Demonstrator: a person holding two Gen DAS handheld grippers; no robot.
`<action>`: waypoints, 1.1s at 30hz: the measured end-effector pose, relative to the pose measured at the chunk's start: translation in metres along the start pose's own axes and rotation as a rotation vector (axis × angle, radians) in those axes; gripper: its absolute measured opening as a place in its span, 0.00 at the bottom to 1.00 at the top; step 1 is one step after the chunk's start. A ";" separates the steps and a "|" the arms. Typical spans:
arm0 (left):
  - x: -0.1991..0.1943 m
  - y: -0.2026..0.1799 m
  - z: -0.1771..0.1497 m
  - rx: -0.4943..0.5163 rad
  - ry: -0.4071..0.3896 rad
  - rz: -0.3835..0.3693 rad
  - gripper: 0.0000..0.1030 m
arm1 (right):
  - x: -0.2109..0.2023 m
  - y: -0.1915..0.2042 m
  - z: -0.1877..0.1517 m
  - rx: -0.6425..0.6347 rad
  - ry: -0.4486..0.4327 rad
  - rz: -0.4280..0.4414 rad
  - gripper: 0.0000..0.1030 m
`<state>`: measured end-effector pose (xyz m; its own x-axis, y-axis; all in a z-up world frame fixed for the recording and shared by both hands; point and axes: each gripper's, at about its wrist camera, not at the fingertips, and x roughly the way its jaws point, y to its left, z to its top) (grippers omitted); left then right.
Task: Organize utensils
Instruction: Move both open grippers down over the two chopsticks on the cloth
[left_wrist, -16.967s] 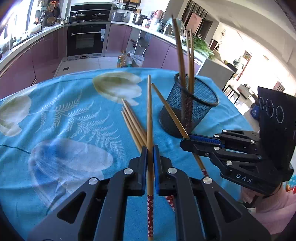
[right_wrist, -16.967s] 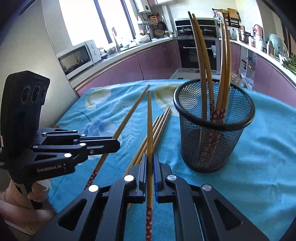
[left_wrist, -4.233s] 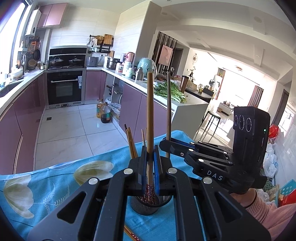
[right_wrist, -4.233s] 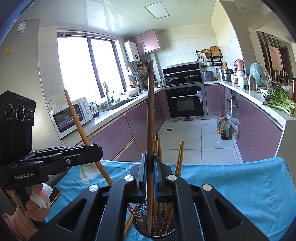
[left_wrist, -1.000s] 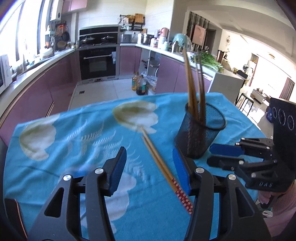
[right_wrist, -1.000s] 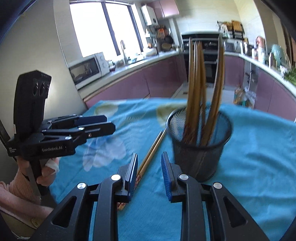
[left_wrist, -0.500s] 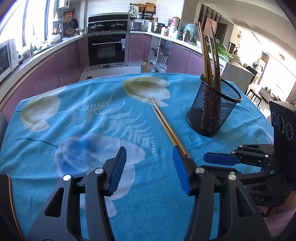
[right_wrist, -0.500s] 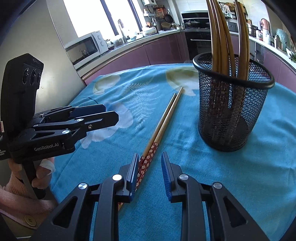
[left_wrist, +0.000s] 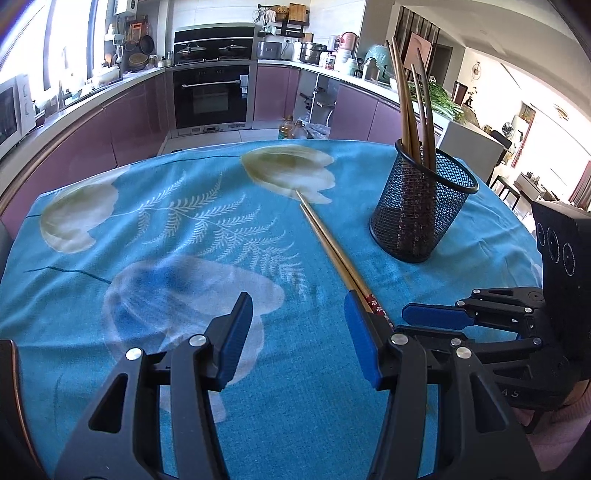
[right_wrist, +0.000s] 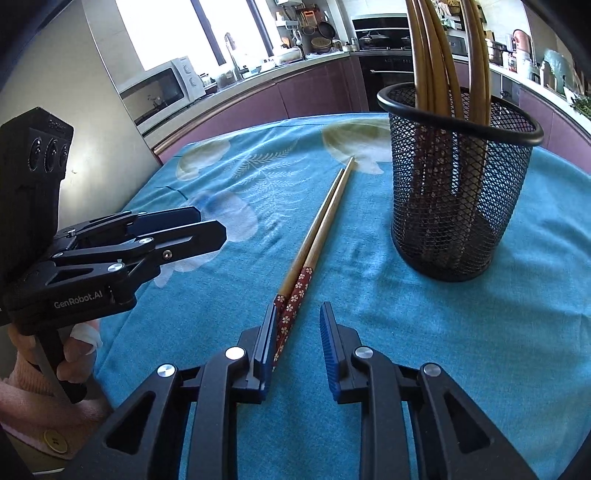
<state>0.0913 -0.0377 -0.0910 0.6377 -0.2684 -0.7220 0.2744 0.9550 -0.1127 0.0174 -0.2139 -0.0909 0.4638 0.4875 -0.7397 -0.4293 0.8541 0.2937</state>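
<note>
Two wooden chopsticks (right_wrist: 321, 225) with red flowered ends lie side by side on the blue tablecloth (left_wrist: 184, 240). My right gripper (right_wrist: 299, 314) is low over those red ends. Its jaws are closing, the ends lie between them close to the left finger, and the pads do not press. In the left wrist view the same pair (left_wrist: 332, 251) runs behind my left gripper's right finger. My left gripper (left_wrist: 297, 306) stands open with nothing inside. A black mesh holder (right_wrist: 458, 192) with several chopsticks (right_wrist: 428, 55) upright in it stands to the right of the pair.
The table's far edge drops to a kitchen floor with purple cabinets and an oven behind. A hand (right_wrist: 74, 347) in a pink sleeve holds the left gripper (right_wrist: 212, 225) at the table's left edge. The right gripper (left_wrist: 406, 321) sits close beside the left one.
Both grippers have come down toward the tablecloth. The red ends of the lying pair now sit between the right gripper's jaws. The pair and the holder have not moved.
</note>
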 end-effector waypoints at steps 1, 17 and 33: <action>0.000 -0.001 -0.001 0.002 0.001 -0.001 0.50 | 0.000 -0.002 0.000 0.009 0.001 0.003 0.21; 0.013 -0.014 -0.002 0.032 0.021 -0.022 0.50 | -0.004 -0.006 0.002 0.031 0.014 -0.010 0.20; 0.019 -0.012 -0.003 0.031 0.036 -0.010 0.50 | 0.028 -0.009 0.045 0.015 -0.006 -0.054 0.18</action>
<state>0.0987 -0.0537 -0.1054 0.6085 -0.2729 -0.7451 0.3036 0.9476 -0.0991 0.0693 -0.1993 -0.0872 0.4908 0.4418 -0.7510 -0.3923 0.8816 0.2623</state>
